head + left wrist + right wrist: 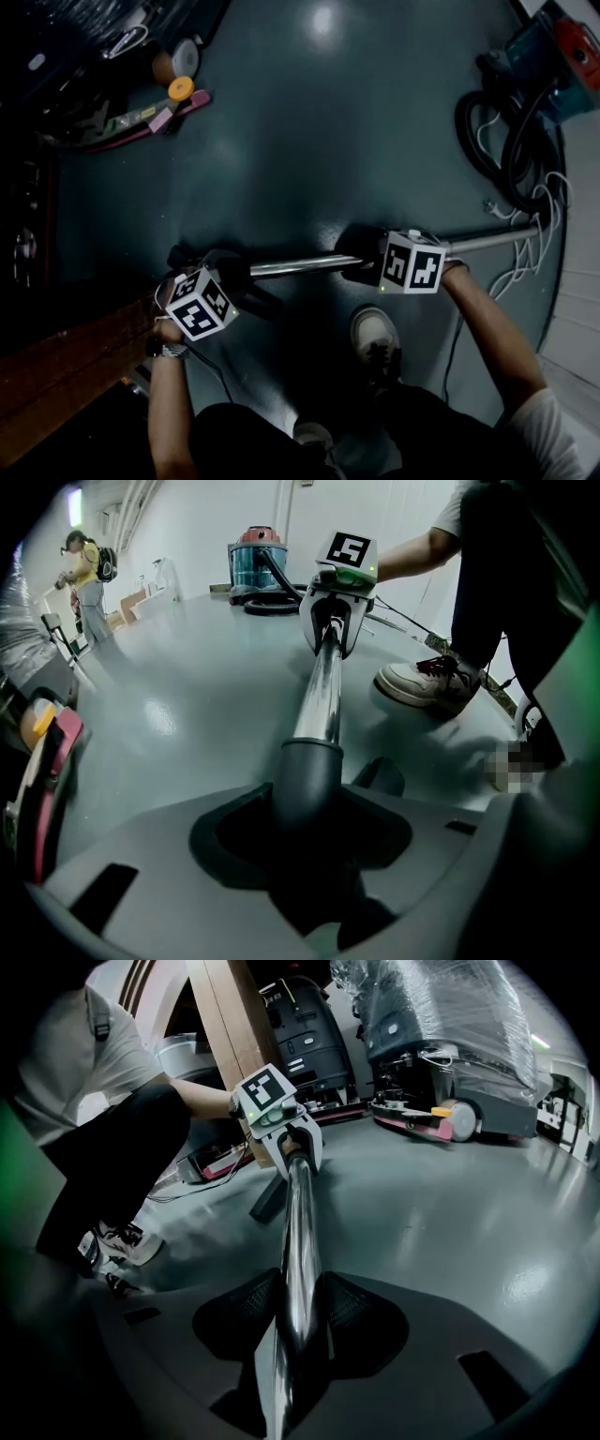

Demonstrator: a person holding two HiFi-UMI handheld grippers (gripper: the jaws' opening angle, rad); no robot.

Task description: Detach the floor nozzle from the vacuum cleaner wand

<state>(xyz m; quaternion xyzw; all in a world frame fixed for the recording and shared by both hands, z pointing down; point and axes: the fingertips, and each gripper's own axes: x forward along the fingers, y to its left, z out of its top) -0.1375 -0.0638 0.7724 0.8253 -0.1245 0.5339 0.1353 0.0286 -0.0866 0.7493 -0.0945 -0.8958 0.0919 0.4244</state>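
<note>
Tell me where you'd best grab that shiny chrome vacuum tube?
Grip the shiny chrome vacuum tube on its straight middle, coming from above with a jaw on each side: it is slim, round and lies nearly level. The right gripper clamps it so; the left gripper holds the dark grey sleeve at its end.

Chrome wand (298, 265) roughly level, grey nozzle neck (307, 775) fitted on its end

I count two tools: my left tool (234, 277) and right tool (364, 255) — one wand (300, 265), one floor nozzle (265, 302), one canister vacuum (553, 56), two sneakers (377, 339) (314, 436).
</note>
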